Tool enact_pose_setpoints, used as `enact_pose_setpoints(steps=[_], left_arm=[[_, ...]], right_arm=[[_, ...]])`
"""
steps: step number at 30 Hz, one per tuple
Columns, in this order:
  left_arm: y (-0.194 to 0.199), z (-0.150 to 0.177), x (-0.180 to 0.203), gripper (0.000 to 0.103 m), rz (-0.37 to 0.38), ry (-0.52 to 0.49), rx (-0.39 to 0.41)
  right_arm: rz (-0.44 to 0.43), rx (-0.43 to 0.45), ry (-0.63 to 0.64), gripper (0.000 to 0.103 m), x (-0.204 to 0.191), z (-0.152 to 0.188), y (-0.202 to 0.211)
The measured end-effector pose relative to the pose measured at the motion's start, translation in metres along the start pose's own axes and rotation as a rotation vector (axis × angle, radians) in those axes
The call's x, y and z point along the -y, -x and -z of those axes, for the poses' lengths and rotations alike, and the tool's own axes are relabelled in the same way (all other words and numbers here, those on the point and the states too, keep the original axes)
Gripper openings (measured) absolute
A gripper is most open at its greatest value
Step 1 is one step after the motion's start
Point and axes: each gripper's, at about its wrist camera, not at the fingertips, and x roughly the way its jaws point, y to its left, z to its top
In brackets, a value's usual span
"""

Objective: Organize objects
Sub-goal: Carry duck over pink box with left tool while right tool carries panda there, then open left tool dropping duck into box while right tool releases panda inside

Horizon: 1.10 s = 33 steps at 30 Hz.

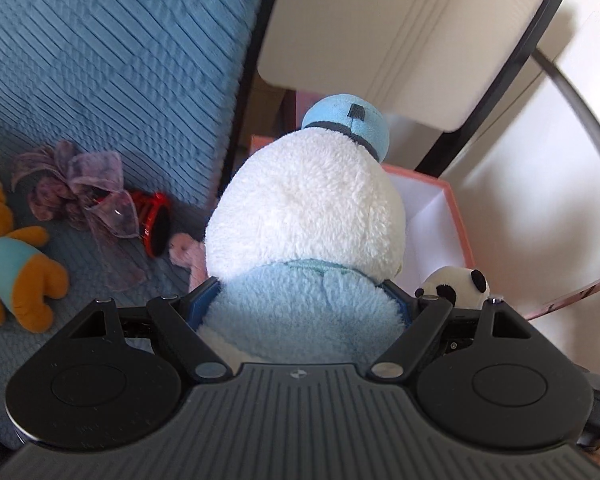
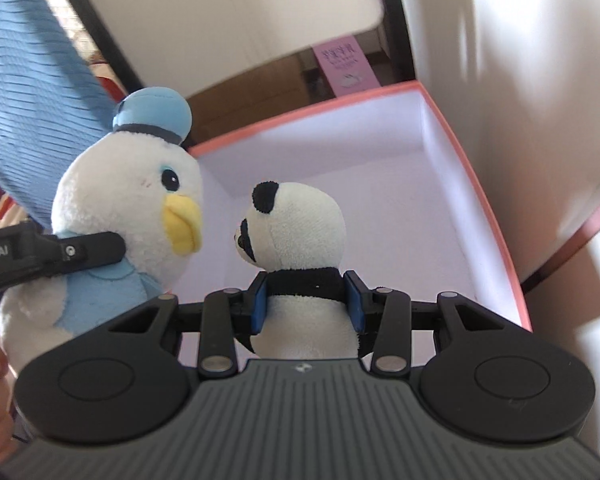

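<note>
My left gripper (image 1: 302, 300) is shut on a white duck plush (image 1: 304, 208) with a blue cap and blue shirt, held upright at the near left edge of an open pink box (image 1: 456, 216). The duck (image 2: 132, 200) also shows in the right wrist view, with a left finger (image 2: 92, 250) across its neck. My right gripper (image 2: 308, 304) is shut on a small panda plush (image 2: 304, 232), held upright over the box's white inside (image 2: 400, 216). The panda's head (image 1: 456, 284) shows in the left wrist view.
On the blue quilted sofa (image 1: 120, 60) lie an orange plush (image 1: 20, 272), a purple ribbon bow (image 1: 80, 188), red sunglasses (image 1: 156, 224) and a pink plush piece (image 1: 188, 252). A black-framed white chair (image 1: 440, 40) stands behind the box. A lilac card (image 2: 344, 64) stands beyond it.
</note>
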Motion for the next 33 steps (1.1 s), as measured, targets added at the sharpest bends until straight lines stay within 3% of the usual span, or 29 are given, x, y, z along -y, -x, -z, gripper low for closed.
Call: enact_pose_setpoints(steps=[8, 15, 16, 19, 21, 22, 33], left_arm=[[-0.034, 0.006, 0.009, 0.084, -0.003, -0.018, -0.058], [-0.037, 0.003, 0.007, 0.084, -0.022, -0.007, -0.057], [-0.038, 0.003, 0.006, 0.085, -0.001, -0.045, -0.084], [-0.039, 0.003, 0.006, 0.086, 0.001, -0.034, -0.110], [-0.033, 0.002, 0.006, 0.086, 0.026, -0.030, -0.096], [-0.029, 0.001, 0.006, 0.089, 0.030, -0.033, -0.089], [0.020, 0.000, -0.006, 0.092, 0.039, -0.036, -0.036]], right_arm=[[0.046, -0.053, -0.012, 0.042, 0.021, 0.006, -0.031], [0.053, -0.052, -0.002, 0.043, 0.018, 0.001, -0.033], [0.063, -0.049, 0.010, 0.043, 0.017, 0.000, -0.032], [0.075, -0.032, 0.022, 0.052, 0.015, -0.002, -0.024], [0.077, -0.023, 0.013, 0.085, 0.017, -0.004, -0.020], [0.086, -0.009, 0.011, 0.089, 0.017, -0.004, -0.018], [0.105, 0.005, -0.005, 0.088, 0.002, -0.002, 0.015]])
